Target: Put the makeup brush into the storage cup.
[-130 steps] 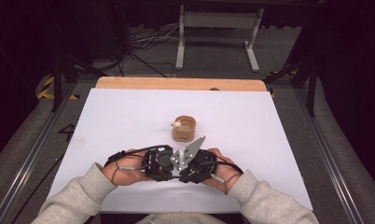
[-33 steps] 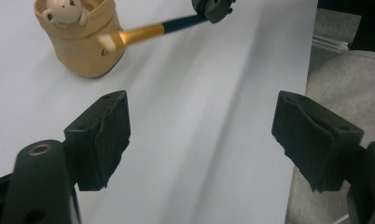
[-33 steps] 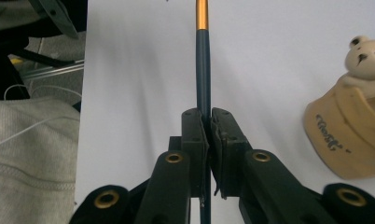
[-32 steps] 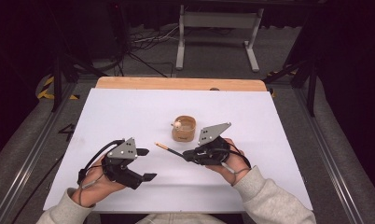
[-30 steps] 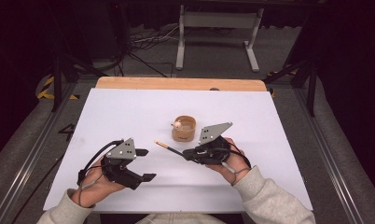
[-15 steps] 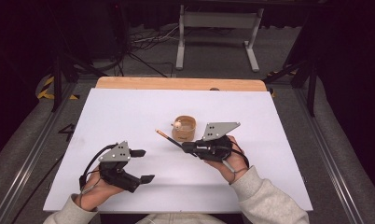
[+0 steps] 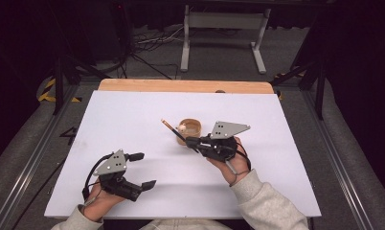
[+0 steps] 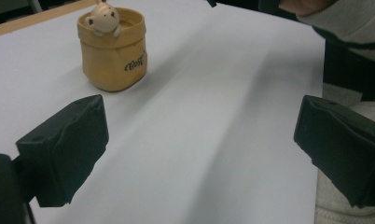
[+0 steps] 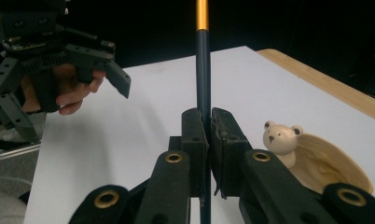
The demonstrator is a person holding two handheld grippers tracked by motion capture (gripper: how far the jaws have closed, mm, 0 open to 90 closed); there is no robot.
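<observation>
A tan pen cup (image 7: 190,128) with a small bear figure (image 7: 180,128) on its rim stands mid-table on the white sheet. My right gripper (image 7: 192,142) is just in front of it, shut on a dark blue pencil (image 7: 175,132) whose gold end points up and to the left. In the right gripper view the pencil (image 9: 203,60) rises from between the closed jaws (image 9: 208,140), with the bear (image 9: 281,137) and cup (image 9: 332,170) to the right. My left gripper (image 7: 141,170) stands open and empty at the near left. Its view has the cup (image 8: 113,53) far ahead, between wide jaws (image 8: 204,149).
The white sheet (image 7: 133,110) covers a wooden table whose bare far edge (image 7: 181,85) shows. Beyond it lie a metal stand (image 7: 224,21) and floor cables. A grey sleeve (image 8: 335,23) crosses the left gripper view at top right.
The right gripper has carried the pencil up and back, close to the cup, and tilted its gold end higher. The left gripper has drawn back toward the near left edge, still open.
</observation>
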